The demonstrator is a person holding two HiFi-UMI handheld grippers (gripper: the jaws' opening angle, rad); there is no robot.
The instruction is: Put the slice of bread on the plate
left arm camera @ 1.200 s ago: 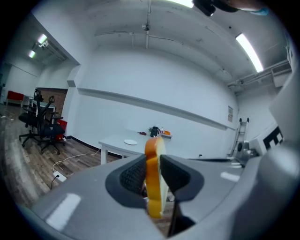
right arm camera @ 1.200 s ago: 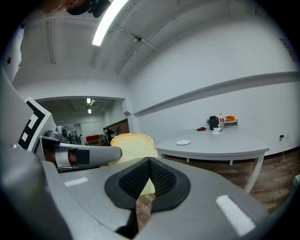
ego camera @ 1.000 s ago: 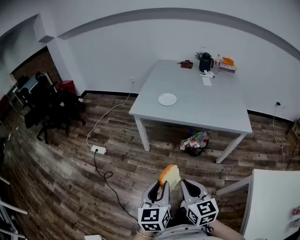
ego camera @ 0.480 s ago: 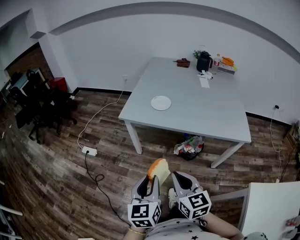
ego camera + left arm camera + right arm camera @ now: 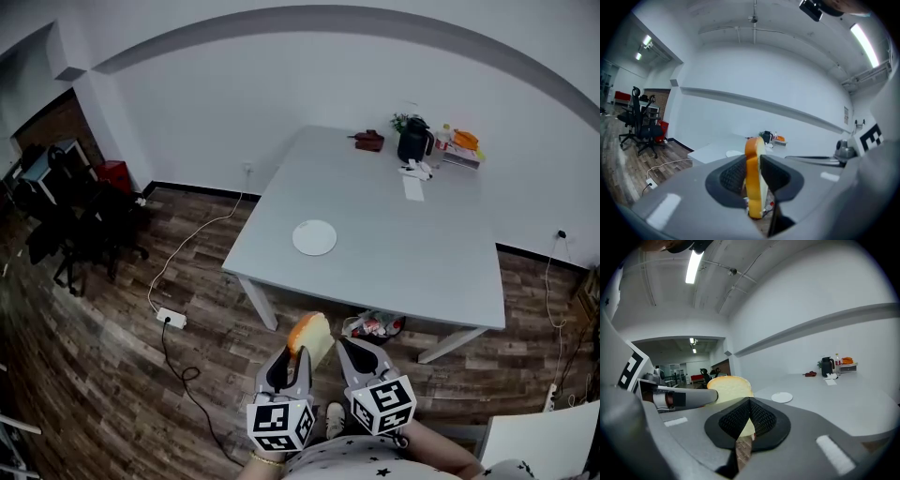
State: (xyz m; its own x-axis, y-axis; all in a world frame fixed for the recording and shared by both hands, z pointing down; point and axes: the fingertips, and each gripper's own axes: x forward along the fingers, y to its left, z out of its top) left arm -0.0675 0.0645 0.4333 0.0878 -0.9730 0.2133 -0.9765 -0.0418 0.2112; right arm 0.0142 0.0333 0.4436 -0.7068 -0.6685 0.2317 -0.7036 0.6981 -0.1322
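On the table [image 5: 403,262] lies the plate [image 5: 314,237]. The left gripper [image 5: 296,356] clamps the bread slice [image 5: 312,336] on edge, crust up; the right gripper [image 5: 350,350] is clenched.

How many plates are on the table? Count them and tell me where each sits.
1. The white plate lies on the grey table, toward its near left corner, bare. The clutter at the far edge could hide another.
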